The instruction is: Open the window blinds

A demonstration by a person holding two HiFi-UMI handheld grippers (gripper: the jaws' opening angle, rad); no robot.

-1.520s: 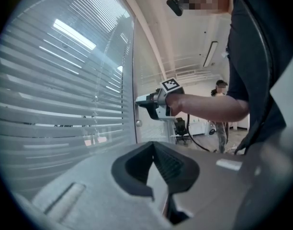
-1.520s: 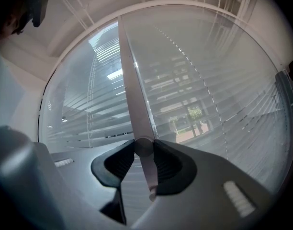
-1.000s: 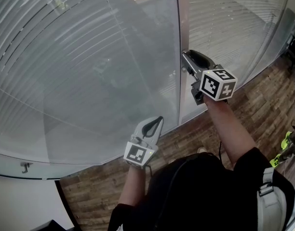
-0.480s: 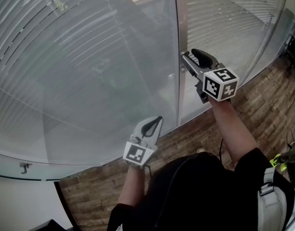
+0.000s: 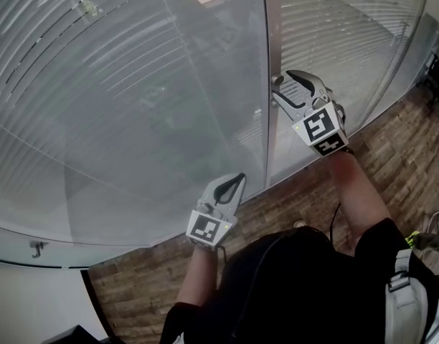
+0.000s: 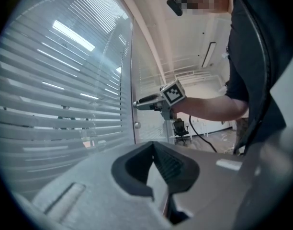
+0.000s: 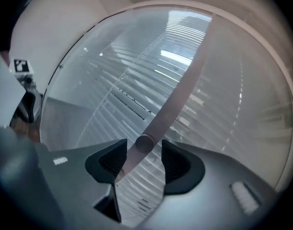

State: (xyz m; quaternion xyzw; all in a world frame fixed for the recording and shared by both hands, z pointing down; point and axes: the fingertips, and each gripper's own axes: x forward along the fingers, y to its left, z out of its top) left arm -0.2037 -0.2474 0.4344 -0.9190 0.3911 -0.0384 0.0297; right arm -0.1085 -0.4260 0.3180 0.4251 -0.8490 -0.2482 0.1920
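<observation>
Slatted blinds (image 5: 133, 84) sit behind glass panes on both sides of a grey upright frame (image 5: 273, 27). My right gripper (image 5: 282, 86) is held up against that frame. In the right gripper view a small round knob (image 7: 145, 143) on the frame (image 7: 185, 85) stands between the right gripper's (image 7: 144, 153) pads. Its jaws have just been opening and stand apart, with gaps on both sides of the knob. My left gripper (image 5: 237, 179) hangs lower and to the left, close to the glass, shut and empty. The left gripper view shows the right gripper (image 6: 136, 104) at the frame.
A wooden floor (image 5: 392, 149) runs along the foot of the glass. A white ledge with a small hook (image 5: 37, 248) lies at the lower left. An office chair (image 6: 180, 127) and a cable stand farther back in the room.
The right gripper has rolled about its own line, so its marker cube now faces differently, and its jaws have spread wider around the knob. The left gripper has stayed put.
</observation>
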